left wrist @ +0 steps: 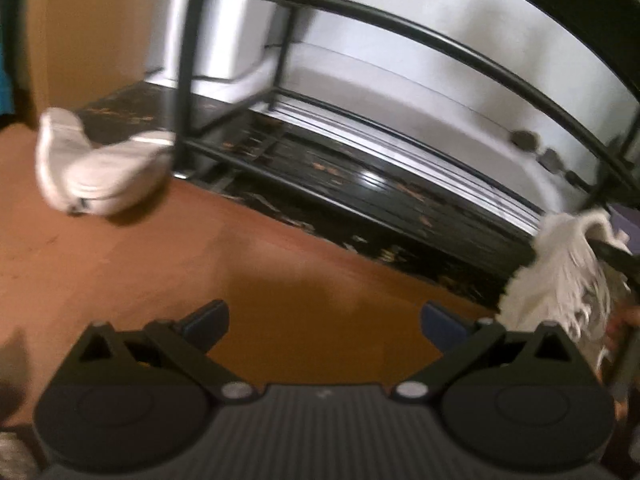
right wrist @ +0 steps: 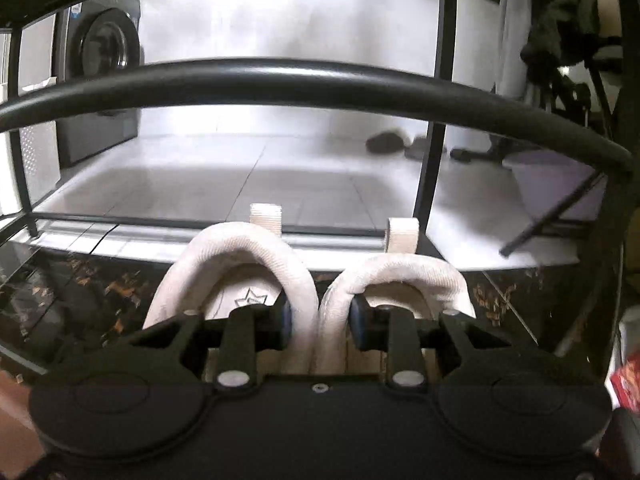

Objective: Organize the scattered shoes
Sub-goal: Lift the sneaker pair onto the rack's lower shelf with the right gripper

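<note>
I am pinching both inner collars of the white sneaker pair in my right gripper at the rack's bottom tier, left gripper spread empty over the floor, risking one collar slipping free.

This is a home, in an entry or utility corner. A black metal shoe rack stands on a dark marble threshold between an orange-brown floor and pale floor tiles. At ten o'clock in the right wrist view a front-loading washing machine sits against the wall, and at two o'clock clothes hang. A white string mop lies at three o'clock in the left wrist view, with white sneakers at nine o'clock.
</note>
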Demonstrator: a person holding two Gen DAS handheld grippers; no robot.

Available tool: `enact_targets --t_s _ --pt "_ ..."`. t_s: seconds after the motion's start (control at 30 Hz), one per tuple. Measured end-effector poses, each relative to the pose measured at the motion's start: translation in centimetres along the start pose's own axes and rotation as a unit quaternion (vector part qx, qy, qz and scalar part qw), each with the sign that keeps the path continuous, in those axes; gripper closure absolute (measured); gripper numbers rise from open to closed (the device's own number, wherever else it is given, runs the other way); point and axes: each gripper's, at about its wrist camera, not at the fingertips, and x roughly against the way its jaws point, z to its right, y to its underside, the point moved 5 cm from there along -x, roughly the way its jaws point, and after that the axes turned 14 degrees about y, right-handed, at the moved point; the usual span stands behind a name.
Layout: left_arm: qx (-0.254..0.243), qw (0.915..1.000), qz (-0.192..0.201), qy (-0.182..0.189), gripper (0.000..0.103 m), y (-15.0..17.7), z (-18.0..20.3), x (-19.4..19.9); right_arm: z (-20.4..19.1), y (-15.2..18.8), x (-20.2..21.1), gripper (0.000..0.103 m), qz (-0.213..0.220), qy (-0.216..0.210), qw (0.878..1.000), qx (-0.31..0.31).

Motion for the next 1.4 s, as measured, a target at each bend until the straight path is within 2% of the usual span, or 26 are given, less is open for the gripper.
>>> enact_targets --t_s 0.1,0.17,0.23,0.4,0.5,0.57,0.63,0.7,0.77,0.8,0.93,1.0,1.03,1.17,1.27,1.4 --pt "-0.035 0.999 -0.027 0.007 0.001 0.8 1.6 -1.9 0.3 0.0 -1.7 0.068 -0.014 -0.02 0.999 -0.032" --pt "-0.041 0.9984 -0.037 0.007 0.001 1.2 1.9 -2.8 0.3 0.0 -1.8 0.059 -0.014 -0.023 0.999 -0.025" --pt "-0.031 0.9982 -0.052 0.008 0.001 1.6 1.9 -3.7 0.6 0.0 -1.3 0.041 -0.013 -0.033 0.999 -0.031" --pt "-0.001 0.9983 -0.058 0.005 0.001 1.7 0.7 -3.8 1.8 -0.5 1.3 0.029 -0.025 -0.061 0.997 -0.029" --pt "0.033 0.9981 -0.052 0.009 0.001 1.5 0.2 -3.3 3.9 -1.6 4.8 0.017 0.004 -0.057 0.998 -0.022" --pt "0.026 0.9982 -0.052 0.012 0.001 1.6 0.5 -3.4 5.2 -2.3 6.7 0.012 0.025 -0.047 0.998 -0.019" --pt "0.002 0.9984 -0.053 0.016 0.001 1.7 1.7 -3.4 6.5 -2.0 7.2 0.005 0.018 -0.041 0.999 -0.03" --pt "-0.002 0.9984 -0.053 0.017 0.001 1.8 2.7 -3.5 8.2 -1.3 8.0 0.005 0.003 -0.032 0.999 -0.041" --pt "0.01 0.9987 -0.05 0.006 0.001 2.0 3.8 -3.7 9.0 0.6 8.0 0.005 -0.033 -0.033 0.999 -0.022" --pt "0.04 0.9979 -0.048 -0.017 0.001 2.2 4.7 -3.8 9.2 1.6 7.8 0.005 -0.051 -0.037 0.998 -0.008" --pt "0.1 0.9943 -0.033 -0.014 0.001 3.2 6.4 -3.9 8.7 5.5 5.6 0.007 -0.093 -0.02 0.993 0.065" --pt "0.09 0.9954 -0.033 -0.001 0.001 3.6 7.2 -4.2 8.4 6.4 4.7 0.009 -0.108 -0.023 0.992 0.067" --pt "0.063 0.9969 -0.045 0.015 0.001 3.7 7.6 -4.8 8.1 6.9 4.2 0.009 -0.12 -0.032 0.99 0.063" --pt "0.048 0.9972 -0.056 0.017 0.001 3.7 6.9 -6.0 7.2 8.1 2.2 0.007 -0.135 -0.043 0.988 0.059" --pt "0.063 0.9954 -0.068 0.022 0.001 3.7 6.2 -7.0 6.8 8.8 1.7 0.008 -0.144 -0.05 0.987 0.054" --pt "0.041 0.9953 -0.084 0.027 0.001 3.7 6.2 -8.3 6.0 9.7 1.2 0.01 -0.158 -0.05 0.984 0.062"
